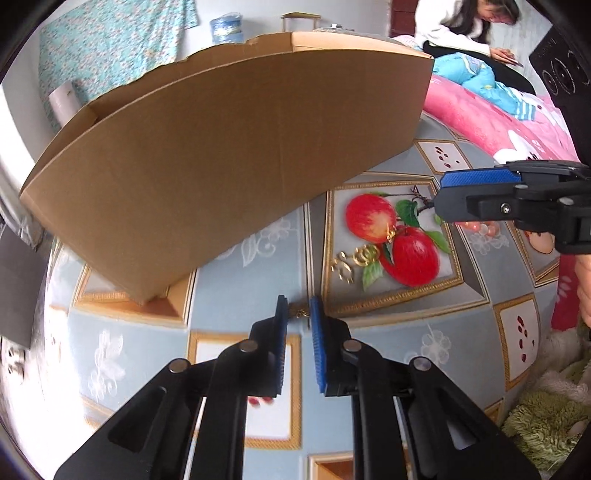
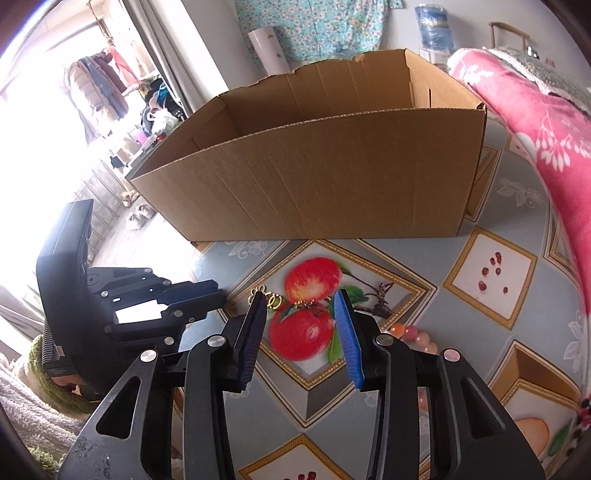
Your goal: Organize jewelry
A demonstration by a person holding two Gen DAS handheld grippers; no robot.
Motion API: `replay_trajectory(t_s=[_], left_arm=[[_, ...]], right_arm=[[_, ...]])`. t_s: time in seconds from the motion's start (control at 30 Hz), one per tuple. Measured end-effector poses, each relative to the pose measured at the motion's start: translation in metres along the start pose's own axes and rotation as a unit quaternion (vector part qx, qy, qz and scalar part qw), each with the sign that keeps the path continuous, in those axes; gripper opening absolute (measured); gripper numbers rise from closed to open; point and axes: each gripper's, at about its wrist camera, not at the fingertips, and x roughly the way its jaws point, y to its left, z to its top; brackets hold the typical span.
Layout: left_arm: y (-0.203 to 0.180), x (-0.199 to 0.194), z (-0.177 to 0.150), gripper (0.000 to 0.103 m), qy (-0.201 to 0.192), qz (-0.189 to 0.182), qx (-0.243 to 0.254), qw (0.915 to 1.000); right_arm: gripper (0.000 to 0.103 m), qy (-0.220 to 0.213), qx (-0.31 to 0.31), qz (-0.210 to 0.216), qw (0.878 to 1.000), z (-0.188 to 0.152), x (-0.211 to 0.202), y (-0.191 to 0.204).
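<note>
Black linkage arms fill the bottom of both views, cut off by the frame edge. Left gripper (image 1: 298, 308) has its blue pads a narrow gap apart, w/ a small gold piece (image 1: 300, 313) between the tips; pads look apart from it, though contact is hard to judge as most of the piece is hidden behind the pads. Right gripper (image 2: 301, 301) stands about half open, nothing held, tips over the patterned tablecloth (image 2: 424, 258).

Jewelry: gold earrings (image 1: 354, 260) lie loose on the apple picture of the cloth, just beyond the left gripper's tips; in the right wrist view they sit near that gripper's tips, one partly behind its left pad. Shapes too small and blurred to tell apart or count. Pink bead bracelet (image 2: 417, 334) lies on the cloth beside the right gripper, mostly hidden by its arm; left wrist view shows only a few beads under the right gripper.

Cardboard box (image 2: 314, 177), open top, torn rear rim, stands on the cloth behind the jewelry; inside only partly seen, floor hidden by the front wall. Pink blanket (image 2: 546, 129) at right. Person (image 1: 461, 26) sits in the background, cut off at the top edge. Window side is blown out white.
</note>
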Motion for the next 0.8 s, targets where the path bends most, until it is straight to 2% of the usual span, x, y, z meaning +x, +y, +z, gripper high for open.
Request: replay_trajectory(t_s=[0.17,0.33,0.57,0.63,0.8], left_arm=[[0.001,-0.012,-0.02,0.012,-0.003,0.017,-0.05,0.9986],[0.003,-0.017,-0.028,0.012,-0.012,0.022,-0.085,0.9961],[0.007,-0.018,-0.029,0.012,-0.017,0.017,-0.096,0.9951],[0.009,-0.019,-0.03,0.012,-0.019,0.014,-0.099,0.9949],[0.011,-0.019,-0.031,0.012,-0.025,0.006,-0.101,0.9945]], right_arm=[[0.037,0.013,-0.016,-0.006,1.0,-0.007,-0.003,0.0],[0.023,0.025,-0.046,-0.022,0.998,0.001,0.008,0.006],[0.013,0.058,-0.093,-0.043,0.993,0.013,0.034,0.016],[0.003,0.07,-0.103,-0.061,0.99,0.013,0.041,0.021],[0.0,0.065,-0.072,-0.074,0.993,0.018,0.037,0.016]])
